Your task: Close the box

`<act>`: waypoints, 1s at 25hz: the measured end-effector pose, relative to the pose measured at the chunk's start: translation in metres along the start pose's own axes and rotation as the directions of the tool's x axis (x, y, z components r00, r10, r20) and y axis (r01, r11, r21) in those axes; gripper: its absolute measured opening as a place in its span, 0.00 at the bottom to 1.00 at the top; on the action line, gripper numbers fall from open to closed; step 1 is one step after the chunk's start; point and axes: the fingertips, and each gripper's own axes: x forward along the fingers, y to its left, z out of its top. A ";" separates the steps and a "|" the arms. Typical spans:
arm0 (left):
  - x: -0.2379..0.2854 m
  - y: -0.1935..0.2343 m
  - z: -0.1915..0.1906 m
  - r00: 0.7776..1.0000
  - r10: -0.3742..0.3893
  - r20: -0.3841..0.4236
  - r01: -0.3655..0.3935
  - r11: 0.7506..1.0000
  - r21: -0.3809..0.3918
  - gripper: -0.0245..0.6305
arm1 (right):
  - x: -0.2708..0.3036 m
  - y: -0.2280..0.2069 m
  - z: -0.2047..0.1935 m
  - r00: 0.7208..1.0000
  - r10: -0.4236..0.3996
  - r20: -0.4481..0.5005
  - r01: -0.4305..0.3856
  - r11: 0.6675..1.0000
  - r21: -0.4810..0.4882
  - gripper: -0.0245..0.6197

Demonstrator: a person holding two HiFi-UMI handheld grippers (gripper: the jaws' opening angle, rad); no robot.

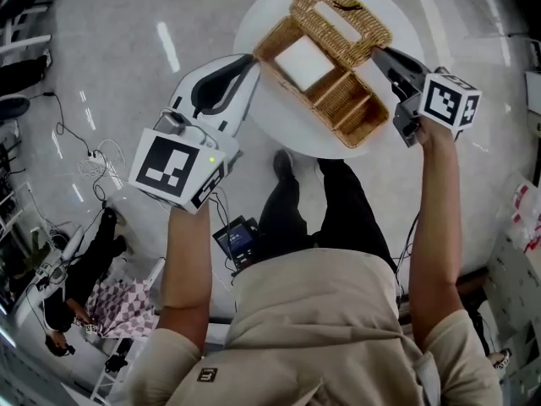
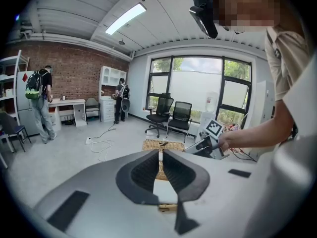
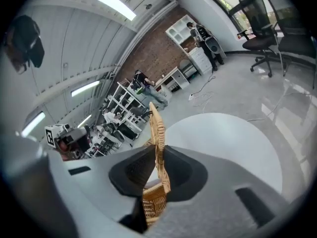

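Box mid-table | lid is pinched by right gripper | left gripper is closed on nothing | risk: lid may be dropped if thin edge slips; unbraced box may be dragged edgeward

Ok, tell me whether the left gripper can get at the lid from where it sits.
Probably yes. The left gripper is at the box's corner, nothing stands between it and the open lid, and the right gripper clamps only the lid's right edge.
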 end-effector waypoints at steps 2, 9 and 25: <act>-0.003 0.000 0.001 1.000 0.003 0.003 -0.003 1.000 0.000 0.07 | -0.002 0.006 0.000 1.000 -0.011 -0.013 0.010 0.998 -0.059 0.11; -0.016 -0.001 0.011 1.000 0.012 0.023 -0.012 1.000 0.001 0.07 | -0.005 0.029 -0.006 0.997 -0.027 -0.070 0.012 0.979 -0.205 0.11; -0.048 -0.011 0.021 0.996 0.020 0.085 -0.020 1.000 0.007 0.07 | -0.004 0.061 -0.040 0.975 -0.116 -0.189 0.034 0.920 -0.391 0.18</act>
